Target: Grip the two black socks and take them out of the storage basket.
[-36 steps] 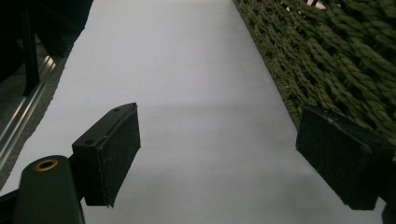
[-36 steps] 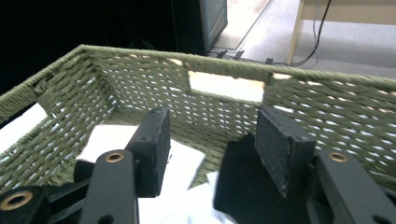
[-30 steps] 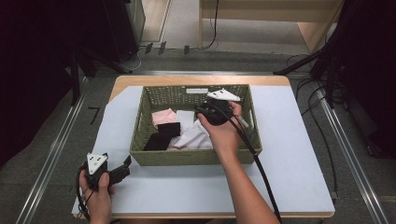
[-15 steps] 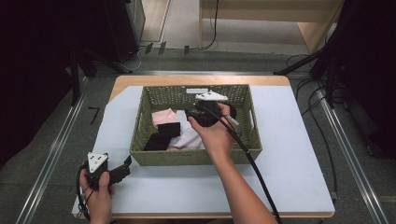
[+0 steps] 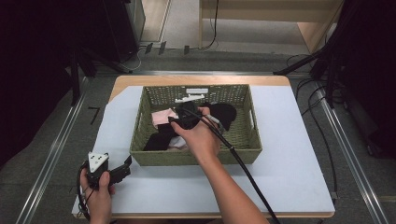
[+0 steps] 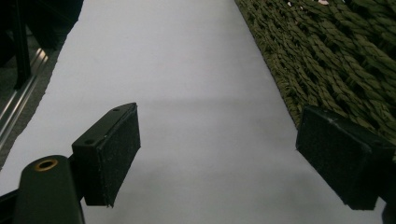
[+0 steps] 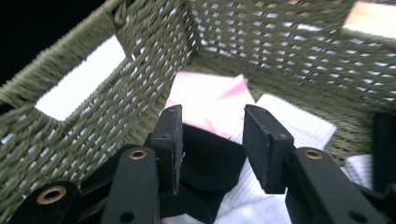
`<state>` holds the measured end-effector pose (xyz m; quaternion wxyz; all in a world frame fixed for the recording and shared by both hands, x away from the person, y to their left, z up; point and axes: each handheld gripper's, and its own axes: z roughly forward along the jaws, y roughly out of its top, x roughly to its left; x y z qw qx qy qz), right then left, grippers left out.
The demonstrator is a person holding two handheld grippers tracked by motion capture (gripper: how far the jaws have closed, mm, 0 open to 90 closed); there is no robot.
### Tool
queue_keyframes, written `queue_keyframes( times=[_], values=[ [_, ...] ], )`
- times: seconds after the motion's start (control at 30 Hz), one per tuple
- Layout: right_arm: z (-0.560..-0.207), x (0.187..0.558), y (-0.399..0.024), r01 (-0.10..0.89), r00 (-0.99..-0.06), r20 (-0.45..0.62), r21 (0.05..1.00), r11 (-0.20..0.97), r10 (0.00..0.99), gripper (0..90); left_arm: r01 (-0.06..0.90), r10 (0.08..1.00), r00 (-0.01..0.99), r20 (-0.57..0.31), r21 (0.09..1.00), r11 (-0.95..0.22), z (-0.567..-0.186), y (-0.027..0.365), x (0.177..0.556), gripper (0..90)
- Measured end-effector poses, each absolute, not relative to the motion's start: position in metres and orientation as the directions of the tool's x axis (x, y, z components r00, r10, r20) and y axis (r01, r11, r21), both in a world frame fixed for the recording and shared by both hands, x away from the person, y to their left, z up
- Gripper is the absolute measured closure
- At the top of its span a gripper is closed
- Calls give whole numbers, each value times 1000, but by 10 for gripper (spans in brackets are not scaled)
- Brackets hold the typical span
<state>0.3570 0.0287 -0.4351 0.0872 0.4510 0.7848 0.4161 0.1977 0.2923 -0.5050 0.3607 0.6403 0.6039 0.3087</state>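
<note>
Bright overhead light on the pale table [image 5: 289, 154], dark surroundings, soft shadows, near tool parts slightly blurred.

I can read no text from here — no label, brand, number or sign. The white tag [image 5: 196, 90] on the woven basket's [image 5: 196, 157] far wall looks blank — too small to tell for certain.
</note>
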Motion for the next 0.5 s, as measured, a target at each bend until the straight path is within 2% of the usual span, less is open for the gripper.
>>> queue_keyframes(
  times=[0.5],
  values=[
    [-447,364,36,685,-631,298,648,334,717,561,554,996,78,-47,833,-4,-505,293,198,149]
  ],
)
